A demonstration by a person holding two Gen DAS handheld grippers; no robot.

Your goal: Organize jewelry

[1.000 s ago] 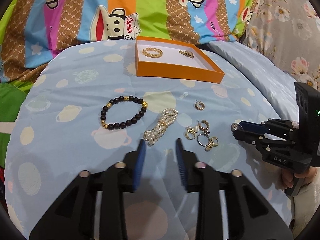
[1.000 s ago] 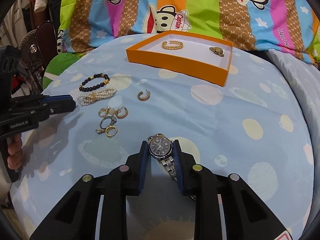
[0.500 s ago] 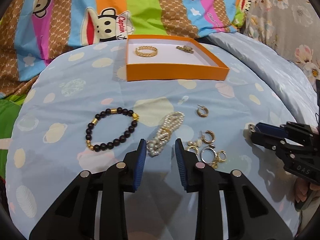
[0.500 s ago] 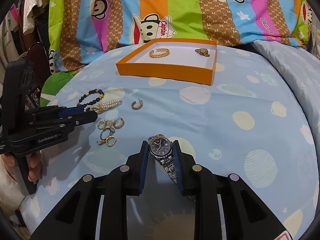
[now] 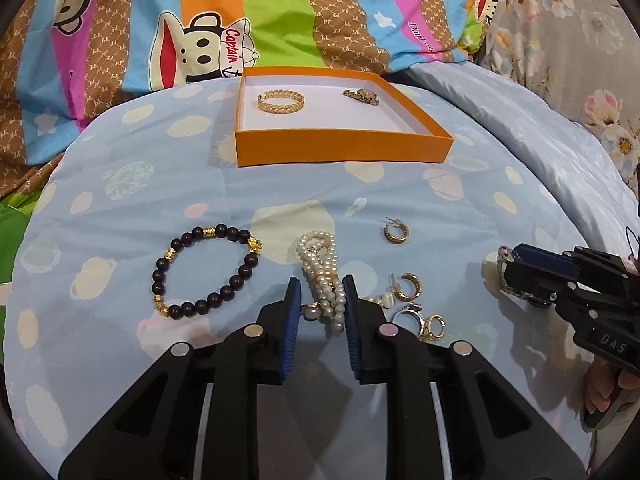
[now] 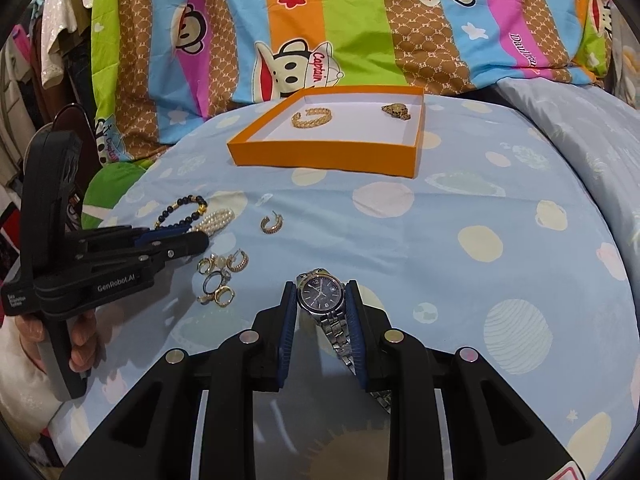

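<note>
A pearl bracelet [image 5: 320,268] lies on the blue spotted quilt between the pads of my left gripper [image 5: 320,288]. Its jaws are closing, and the blue pads touch the strands on both sides. Left of it lies a black bead bracelet [image 5: 208,276]; to its right are several gold hoop earrings and rings [image 5: 416,304]. My right gripper [image 6: 322,292] is shut on a steel wristwatch [image 6: 320,296] with a dark dial, whose band trails back between the fingers. An orange box [image 5: 344,150] at the back holds a gold bangle [image 5: 280,100] and a small gold piece [image 5: 360,96].
One gold hoop earring [image 5: 396,234] lies apart, nearer the box. A striped cartoon-monkey blanket [image 5: 280,20] rises behind the box, and a floral cloth [image 5: 580,60] is at the right. A hand [image 6: 80,344] holds the left gripper's handle. Clothes hang at the far left.
My left gripper moved forward over the pearl bracelet and its jaws narrowed around it. The right gripper kept the watch and rolled a little.
</note>
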